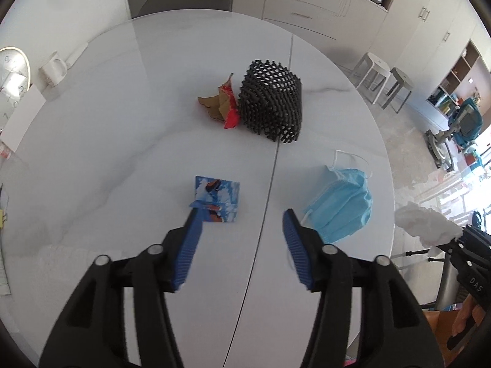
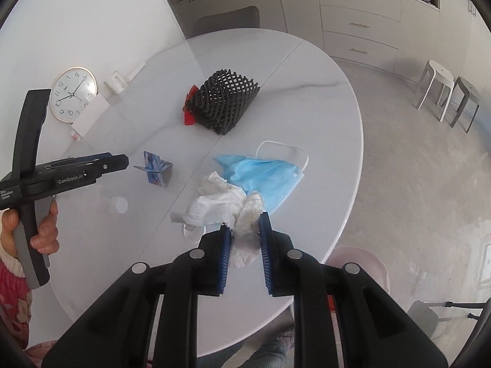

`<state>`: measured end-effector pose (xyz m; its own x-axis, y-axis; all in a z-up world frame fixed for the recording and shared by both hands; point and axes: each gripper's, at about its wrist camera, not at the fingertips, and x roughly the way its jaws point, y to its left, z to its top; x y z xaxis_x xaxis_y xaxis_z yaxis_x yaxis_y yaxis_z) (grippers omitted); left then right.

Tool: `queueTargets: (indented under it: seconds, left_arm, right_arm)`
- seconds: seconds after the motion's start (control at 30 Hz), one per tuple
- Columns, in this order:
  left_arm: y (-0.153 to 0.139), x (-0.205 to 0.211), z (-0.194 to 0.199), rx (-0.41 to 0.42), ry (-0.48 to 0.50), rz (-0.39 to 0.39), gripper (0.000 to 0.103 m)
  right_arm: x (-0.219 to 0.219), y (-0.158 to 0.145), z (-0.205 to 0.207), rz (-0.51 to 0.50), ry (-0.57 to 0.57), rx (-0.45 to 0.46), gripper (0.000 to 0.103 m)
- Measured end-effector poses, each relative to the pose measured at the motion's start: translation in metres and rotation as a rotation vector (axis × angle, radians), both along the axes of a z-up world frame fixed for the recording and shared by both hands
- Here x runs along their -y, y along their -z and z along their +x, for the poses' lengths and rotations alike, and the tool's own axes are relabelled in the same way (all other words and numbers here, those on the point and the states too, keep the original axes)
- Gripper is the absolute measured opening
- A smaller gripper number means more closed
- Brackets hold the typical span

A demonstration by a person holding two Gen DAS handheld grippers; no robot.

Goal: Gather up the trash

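Observation:
My left gripper point(image 1: 241, 214) hangs open over the white table point(image 1: 122, 122), nothing between its blue pads. Its left fingertip sits over a corner of a folded blue wrapper point(image 1: 218, 199) lying flat. A blue face mask point(image 1: 340, 205) lies to the right of it. Farther back a black mesh sleeve point(image 1: 271, 104) rests beside a red and brown wrapper point(image 1: 222, 104). My right gripper point(image 2: 244, 222) is shut on a crumpled white tissue point(image 2: 224, 202), held above the mask point(image 2: 264, 171). In the left wrist view the tissue point(image 1: 426, 224) shows past the table's right edge.
A round clock point(image 2: 73, 93), a white card point(image 2: 90, 118) and a white mug point(image 1: 53, 70) stand by the wall at the table's left. A grey chair point(image 1: 187, 0) is behind the table. Two stools point(image 2: 445, 92) stand on the floor. A pale pink round container point(image 2: 359, 263) sits below the table's near edge.

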<state>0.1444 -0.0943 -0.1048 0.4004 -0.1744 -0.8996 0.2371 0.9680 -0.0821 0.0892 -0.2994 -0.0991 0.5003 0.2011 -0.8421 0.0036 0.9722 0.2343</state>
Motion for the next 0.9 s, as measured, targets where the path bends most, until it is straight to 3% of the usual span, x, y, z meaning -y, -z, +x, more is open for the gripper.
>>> queueTargets:
  seconds: [0.2, 0.33, 0.57, 0.67, 0.73, 0.77, 0.9]
  left_arm:
    - [0.012, -0.001, 0.005, 0.024, -0.007, 0.089, 0.089]
    - [0.043, 0.007, 0.025, -0.029, 0.012, 0.145, 0.089]
    - [0.090, 0.010, 0.062, -0.137, -0.004, 0.130, 0.089]
    - [0.099, 0.009, 0.069, -0.170, -0.004, 0.106, 0.075]
    - [0.101, 0.009, 0.072, -0.182, 0.002, 0.089, 0.054]
    - [0.103, 0.010, 0.073, -0.186, 0.005, 0.093, 0.048]
    - [0.100, 0.011, 0.071, -0.172, 0.011, 0.091, 0.048]
  right_arm:
    - [0.012, -0.005, -0.008, 0.028, -0.003, 0.029, 0.019]
    - [0.008, -0.008, -0.002, 0.024, -0.018, 0.041, 0.019]
    - [0.001, -0.010, 0.007, 0.021, -0.011, 0.043, 0.019]
    - [-0.002, -0.009, 0.011, 0.021, -0.007, 0.037, 0.019]
    - [-0.003, -0.007, 0.014, 0.021, -0.005, 0.032, 0.019]
    - [-0.003, -0.007, 0.015, 0.021, -0.004, 0.028, 0.019]
    - [-0.007, -0.004, 0.019, 0.021, -0.011, 0.020, 0.019]
